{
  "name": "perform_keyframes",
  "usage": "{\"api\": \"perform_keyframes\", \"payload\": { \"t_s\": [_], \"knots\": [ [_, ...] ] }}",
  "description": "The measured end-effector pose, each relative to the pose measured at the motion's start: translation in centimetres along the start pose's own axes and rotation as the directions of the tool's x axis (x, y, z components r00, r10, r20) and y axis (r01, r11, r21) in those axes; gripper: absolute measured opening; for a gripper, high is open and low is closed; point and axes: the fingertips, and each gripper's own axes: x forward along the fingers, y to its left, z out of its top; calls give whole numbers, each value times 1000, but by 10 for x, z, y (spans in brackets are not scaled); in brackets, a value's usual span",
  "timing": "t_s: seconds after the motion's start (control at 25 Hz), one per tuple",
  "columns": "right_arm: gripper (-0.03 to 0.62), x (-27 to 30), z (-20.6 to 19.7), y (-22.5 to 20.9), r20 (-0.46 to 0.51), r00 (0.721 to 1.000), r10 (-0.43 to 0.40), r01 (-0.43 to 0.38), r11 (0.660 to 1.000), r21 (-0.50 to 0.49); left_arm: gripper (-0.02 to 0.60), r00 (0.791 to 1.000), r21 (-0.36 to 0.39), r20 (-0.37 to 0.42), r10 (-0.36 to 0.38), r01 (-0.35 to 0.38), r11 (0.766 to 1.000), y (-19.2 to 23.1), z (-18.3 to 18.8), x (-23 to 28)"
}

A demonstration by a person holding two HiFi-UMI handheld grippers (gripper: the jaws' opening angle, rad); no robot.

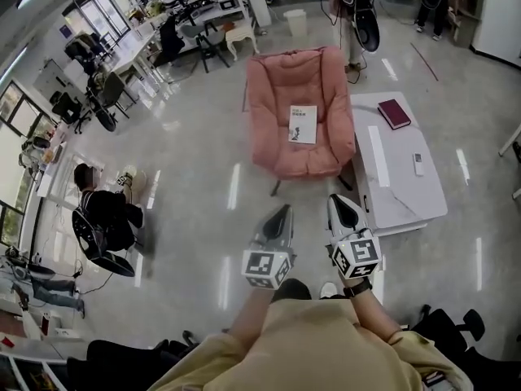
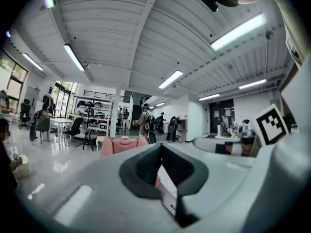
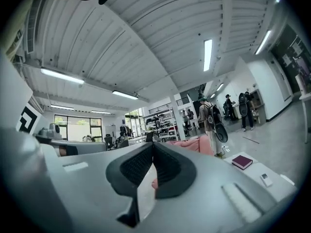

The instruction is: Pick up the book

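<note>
While a white book [image 1: 303,124] lay flat in the seat of the pink chair [image 1: 269,88], a red book [image 1: 394,113] sat on the table [image 1: 403,198] beside it, near a remote [image 1: 418,164]. Well short of both, the left gripper [image 1: 284,211] and right gripper [image 1: 336,201] had jaws closed, empty. Their jaws hid most of the chair in the gripper views; the white book's print was unreadable

Pink chair [image 1: 273,96], white book [image 1: 303,124], maroon book [image 1: 394,113], white table [image 1: 407,194], grey floor [image 1: 191,186]
</note>
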Motion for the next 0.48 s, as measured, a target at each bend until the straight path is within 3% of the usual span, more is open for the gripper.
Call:
{"api": "perform_keyframes", "payload": {
  "t_s": [0.24,0.48],
  "knots": [
    [8,39,-34,-25,-78,997,15,-12,999,34,3,998,-51,-65,4,-8,999,25,-39,47],
    [8,117,-69,-74,-155,988,-21,20,1000,-3,3,997,-98,-69,-39,32,995,78,-66,144]
  ]
}}
